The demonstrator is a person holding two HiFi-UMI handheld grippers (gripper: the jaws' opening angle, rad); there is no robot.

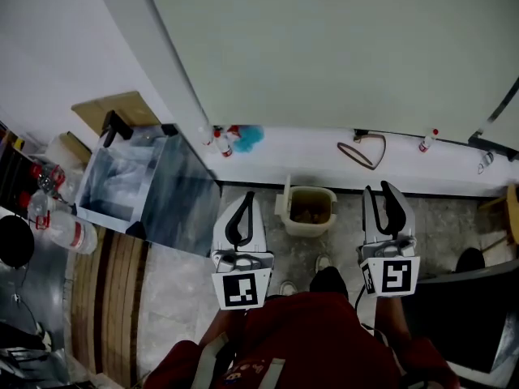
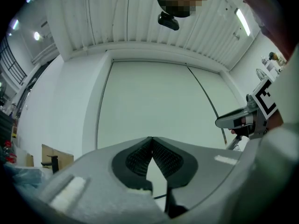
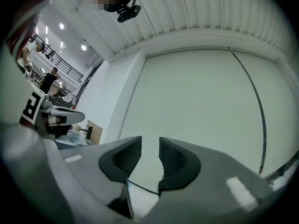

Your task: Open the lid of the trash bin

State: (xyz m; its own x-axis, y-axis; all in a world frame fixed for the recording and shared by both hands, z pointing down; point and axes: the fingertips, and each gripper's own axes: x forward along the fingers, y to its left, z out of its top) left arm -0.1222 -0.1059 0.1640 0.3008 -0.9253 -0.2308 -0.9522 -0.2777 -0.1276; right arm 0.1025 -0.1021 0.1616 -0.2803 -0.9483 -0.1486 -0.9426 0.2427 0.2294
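Left gripper (image 1: 248, 195) pinched together and empty, right gripper (image 1: 379, 188) barely parted and empty; risk: such narrow tips may shove the light trash bin (image 1: 308, 211) over.

Right gripper (image 3: 150, 144) jaws slightly apart, nothing between; pale wall panel (image 3: 196, 106) ahead; left gripper (image 3: 70, 118) at left.

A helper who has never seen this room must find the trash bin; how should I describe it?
Find the big pale wall panel and the white ledge at its foot. On the speckled floor just below that ledge stands the trash bin: small, beige, squarish, unlike the large clear-walled box to its left.
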